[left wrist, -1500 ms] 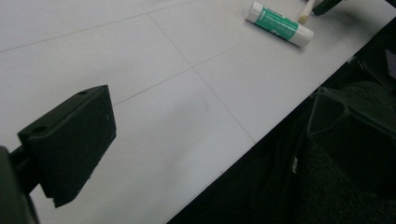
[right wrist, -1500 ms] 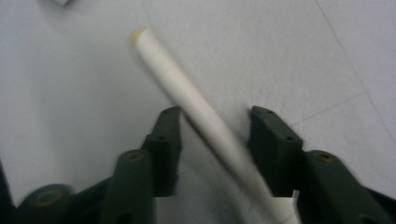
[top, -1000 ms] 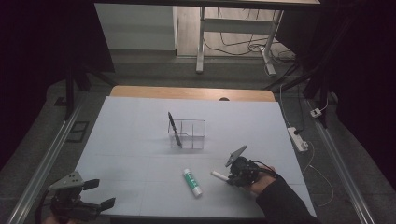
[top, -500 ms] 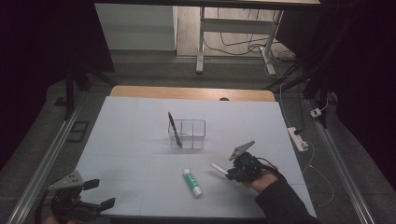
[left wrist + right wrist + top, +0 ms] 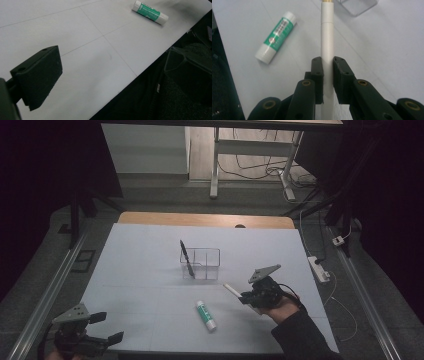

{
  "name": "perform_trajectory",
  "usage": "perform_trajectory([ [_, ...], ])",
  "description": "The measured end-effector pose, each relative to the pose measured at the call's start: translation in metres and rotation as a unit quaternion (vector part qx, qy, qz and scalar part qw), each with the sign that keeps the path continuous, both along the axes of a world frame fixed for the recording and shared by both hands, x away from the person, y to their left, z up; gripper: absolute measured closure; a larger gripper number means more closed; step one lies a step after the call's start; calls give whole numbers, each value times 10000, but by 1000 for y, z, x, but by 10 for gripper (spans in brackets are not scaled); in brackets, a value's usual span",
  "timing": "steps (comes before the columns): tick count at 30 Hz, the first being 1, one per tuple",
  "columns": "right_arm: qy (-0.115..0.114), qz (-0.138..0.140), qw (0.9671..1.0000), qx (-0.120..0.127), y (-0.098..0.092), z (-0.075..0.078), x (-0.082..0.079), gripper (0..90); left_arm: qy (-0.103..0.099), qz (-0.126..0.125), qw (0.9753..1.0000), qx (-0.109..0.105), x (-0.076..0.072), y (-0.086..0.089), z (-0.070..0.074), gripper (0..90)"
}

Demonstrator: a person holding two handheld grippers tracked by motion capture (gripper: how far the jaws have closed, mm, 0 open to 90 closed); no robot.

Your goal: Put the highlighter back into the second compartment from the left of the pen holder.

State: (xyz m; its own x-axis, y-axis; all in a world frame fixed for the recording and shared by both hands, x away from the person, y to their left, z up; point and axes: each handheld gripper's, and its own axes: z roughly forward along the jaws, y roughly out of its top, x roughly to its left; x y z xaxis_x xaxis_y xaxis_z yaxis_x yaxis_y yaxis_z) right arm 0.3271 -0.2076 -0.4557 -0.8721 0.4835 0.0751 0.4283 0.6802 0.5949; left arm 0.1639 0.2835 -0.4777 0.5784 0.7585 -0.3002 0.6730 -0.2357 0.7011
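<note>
One white pen (image 5: 327, 37) clamped endwise in right gripper (image 5: 327, 72); left gripper (image 5: 102, 327) wide; risk: pen pivots, missing clear organizer (image 5: 202, 265).

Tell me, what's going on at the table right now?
Right gripper shut on white pen. Left gripper open, holding nothing. Clear box just ahead; glue stick lies off to the side.

A lab: bare white table (image 5: 150, 270) (dark surround), floor cables (image 5: 250, 167).
</note>
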Motion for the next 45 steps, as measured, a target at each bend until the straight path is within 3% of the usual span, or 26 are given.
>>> perform_trajectory([
  [9, -212, -180, 9989, 370, 6, 15, 2, 792, 27, 26, 10000, -8, 1, 0, 0, 16],
  [34, -635, -399, 9935, 861, 42, 37, 17, 792, 57, 42, 10000, -8, 1, 0, -1, 16],
  [45, -837, -491, 9892, 1097, 58, 46, 27, 792, 48, 41, 10000, -21, 1, 1, -1, 16],
])
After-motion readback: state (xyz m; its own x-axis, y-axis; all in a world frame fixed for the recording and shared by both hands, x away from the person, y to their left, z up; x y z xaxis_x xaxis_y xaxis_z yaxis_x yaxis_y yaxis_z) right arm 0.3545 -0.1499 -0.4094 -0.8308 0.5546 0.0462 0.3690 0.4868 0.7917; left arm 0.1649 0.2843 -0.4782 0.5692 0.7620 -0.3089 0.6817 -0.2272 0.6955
